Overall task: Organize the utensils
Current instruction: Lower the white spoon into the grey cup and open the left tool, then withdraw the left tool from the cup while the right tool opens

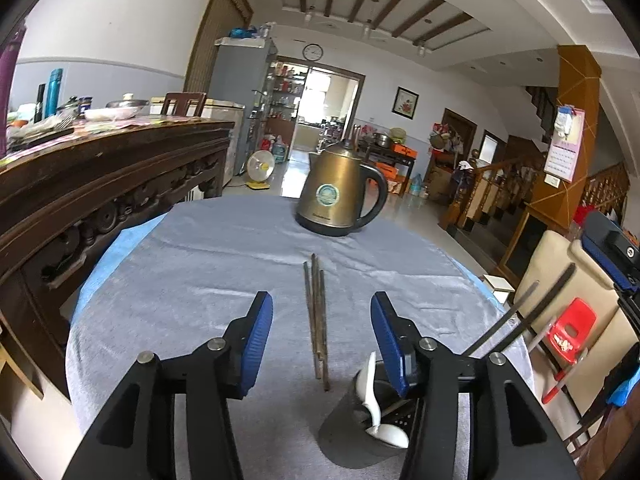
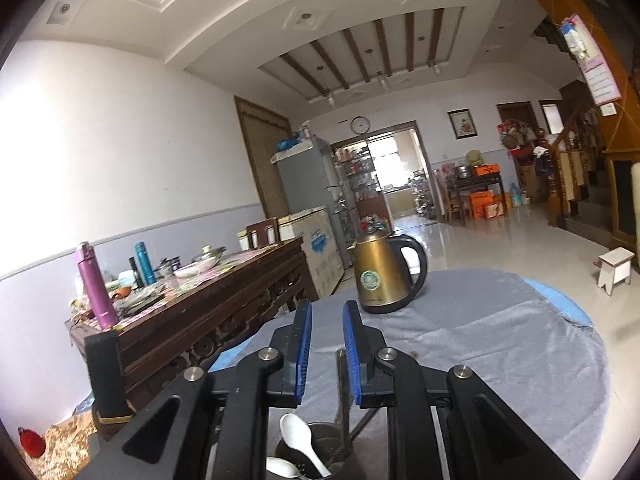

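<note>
Chopsticks (image 1: 317, 320) lay loose on the counter (image 1: 200, 260) at frame centre, between the released left tongs (image 1: 322, 340). Right tongs (image 2: 326, 356), slightly parted and empty, hovered over the holder (image 2: 320, 452) containing white spoons (image 2: 298, 440), likely after a drop.

Bright daylight in both views, mostly from the far doorway (image 1: 326, 108), blown out to white. Glare streaks across the polished floor (image 2: 460, 240) and sheen on the grey tablecloth (image 1: 224, 292). Soft, short shadows under the kettle (image 1: 340, 192). Heavy fisheye bend: walls, ceiling beams curve hard twd edges, black vignette in corners. Slight motion blur on chopsticks (image 1: 520, 320) at right of left wrist view. Left wall washed out in right wrist view; bkgd detail soft, noisy.
</note>
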{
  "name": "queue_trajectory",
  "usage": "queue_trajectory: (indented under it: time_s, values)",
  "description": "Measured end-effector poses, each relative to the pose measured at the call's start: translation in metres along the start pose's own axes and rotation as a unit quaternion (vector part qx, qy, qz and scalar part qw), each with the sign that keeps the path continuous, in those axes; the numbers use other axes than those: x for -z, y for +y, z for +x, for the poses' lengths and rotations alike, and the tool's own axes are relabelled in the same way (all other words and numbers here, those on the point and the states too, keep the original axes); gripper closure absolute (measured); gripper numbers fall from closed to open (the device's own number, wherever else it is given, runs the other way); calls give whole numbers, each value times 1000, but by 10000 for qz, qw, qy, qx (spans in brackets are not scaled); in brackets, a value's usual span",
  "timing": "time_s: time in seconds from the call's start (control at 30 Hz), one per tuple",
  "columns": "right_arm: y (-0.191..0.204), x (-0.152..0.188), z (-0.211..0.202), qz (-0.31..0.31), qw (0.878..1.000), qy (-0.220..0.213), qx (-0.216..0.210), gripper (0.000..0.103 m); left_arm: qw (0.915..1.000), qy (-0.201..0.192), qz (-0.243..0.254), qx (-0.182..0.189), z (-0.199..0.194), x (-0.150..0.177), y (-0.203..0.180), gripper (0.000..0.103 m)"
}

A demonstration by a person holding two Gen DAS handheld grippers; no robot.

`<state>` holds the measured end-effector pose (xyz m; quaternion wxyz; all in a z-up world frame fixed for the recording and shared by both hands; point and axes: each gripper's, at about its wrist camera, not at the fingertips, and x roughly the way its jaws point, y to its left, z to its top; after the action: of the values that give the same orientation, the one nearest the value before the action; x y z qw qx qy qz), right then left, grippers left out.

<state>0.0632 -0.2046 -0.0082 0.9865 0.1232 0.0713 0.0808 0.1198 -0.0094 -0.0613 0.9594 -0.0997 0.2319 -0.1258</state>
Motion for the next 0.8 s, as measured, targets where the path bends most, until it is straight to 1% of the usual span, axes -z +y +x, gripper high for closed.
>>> queue_trajectory:
  time_s: [0.2, 0.4, 0.57, 0.67, 0.73, 0.8]
  values:
    - [-21, -2, -7, 208, 9992, -31, 344, 85, 9998, 117, -156, -95, 3, 4, 14, 47]
    - [-46, -5, -14, 451, 9966, -109, 686, 85, 9991, 154, -346, -189, 5, 4, 26, 42]
    - [-71, 0, -8, 861, 9932, 115, 776, 85, 9984, 240, -442, -251, 9, 5, 34, 40]
    - [-84, 8, -1, 1088, 9902, 330, 807, 77, 9979, 278, -507, -290, 10, 6, 39, 37]
    - [-94, 14, 2, 1225, 9878, 459, 848, 68, 9976, 304, -533, -329, 12, 8, 42, 36]
    - [-104, 22, 7, 1402, 9845, 582, 881, 66, 9971, 351, -562, -376, 14, 9, 45, 36]
